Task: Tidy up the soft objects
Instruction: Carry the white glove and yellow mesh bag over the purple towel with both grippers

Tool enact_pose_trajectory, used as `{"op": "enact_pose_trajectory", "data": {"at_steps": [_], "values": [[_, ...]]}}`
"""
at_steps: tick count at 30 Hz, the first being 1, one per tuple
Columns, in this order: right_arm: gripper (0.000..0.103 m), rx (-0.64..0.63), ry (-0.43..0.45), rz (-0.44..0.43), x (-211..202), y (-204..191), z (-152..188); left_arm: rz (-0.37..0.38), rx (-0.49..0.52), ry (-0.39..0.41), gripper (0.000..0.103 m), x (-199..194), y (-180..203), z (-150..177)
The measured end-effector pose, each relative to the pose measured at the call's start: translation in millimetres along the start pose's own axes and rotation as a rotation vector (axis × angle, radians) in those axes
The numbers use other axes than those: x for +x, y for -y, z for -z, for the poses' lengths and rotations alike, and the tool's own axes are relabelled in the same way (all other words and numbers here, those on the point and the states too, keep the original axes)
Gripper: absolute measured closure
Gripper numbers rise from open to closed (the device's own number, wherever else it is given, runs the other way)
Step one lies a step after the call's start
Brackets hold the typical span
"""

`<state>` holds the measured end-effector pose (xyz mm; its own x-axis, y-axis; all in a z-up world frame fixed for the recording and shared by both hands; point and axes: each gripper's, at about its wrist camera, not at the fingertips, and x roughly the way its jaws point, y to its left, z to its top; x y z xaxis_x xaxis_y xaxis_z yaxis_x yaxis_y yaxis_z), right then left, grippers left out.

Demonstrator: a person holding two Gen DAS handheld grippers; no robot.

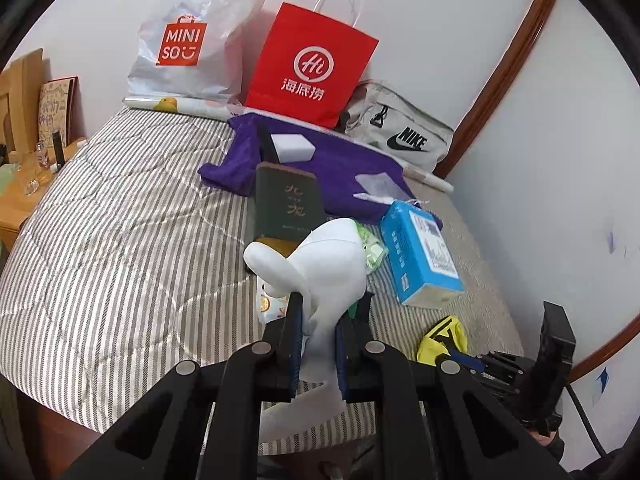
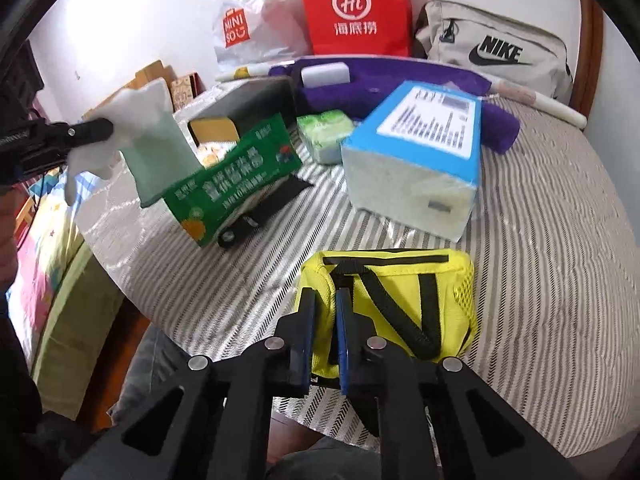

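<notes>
left hand-held gripper (image 1: 318,312) clenched on a white sock (image 1: 320,264), lifted above the striped bed (image 1: 120,220). right hand-held gripper (image 2: 325,300) clamped on the near-left edge of a yellow pouch (image 2: 400,292) lying on the bed, near a blue box (image 2: 420,140) and a green packet (image 2: 236,176).

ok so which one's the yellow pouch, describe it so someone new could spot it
Start at the striped bed cover, then come to its near edge, in front of the blue box. The yellow pouch lies there, pinched at its left edge by the right gripper. It is the only bright yellow thing, with black straps and a mesh side.
</notes>
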<state>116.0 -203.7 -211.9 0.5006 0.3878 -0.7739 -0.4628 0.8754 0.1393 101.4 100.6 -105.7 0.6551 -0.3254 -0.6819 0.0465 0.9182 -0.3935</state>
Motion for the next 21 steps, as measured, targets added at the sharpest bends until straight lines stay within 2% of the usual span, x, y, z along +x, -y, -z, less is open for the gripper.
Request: {"op": "enact_pose_trajectory", "data": {"at_steps": [6, 21], "values": [[0.093, 0.021, 0.045, -0.019, -22.9, 1.3, -12.7, 0.013, 0.014, 0.021, 0.089, -7.1, 6.8, -11.2], [0.093, -0.022, 0.160, 0.033, -67.7, 10.1, -62.6, 0.012, 0.016, 0.016, 0.089, 8.1, 10.5, -40.6]]}}
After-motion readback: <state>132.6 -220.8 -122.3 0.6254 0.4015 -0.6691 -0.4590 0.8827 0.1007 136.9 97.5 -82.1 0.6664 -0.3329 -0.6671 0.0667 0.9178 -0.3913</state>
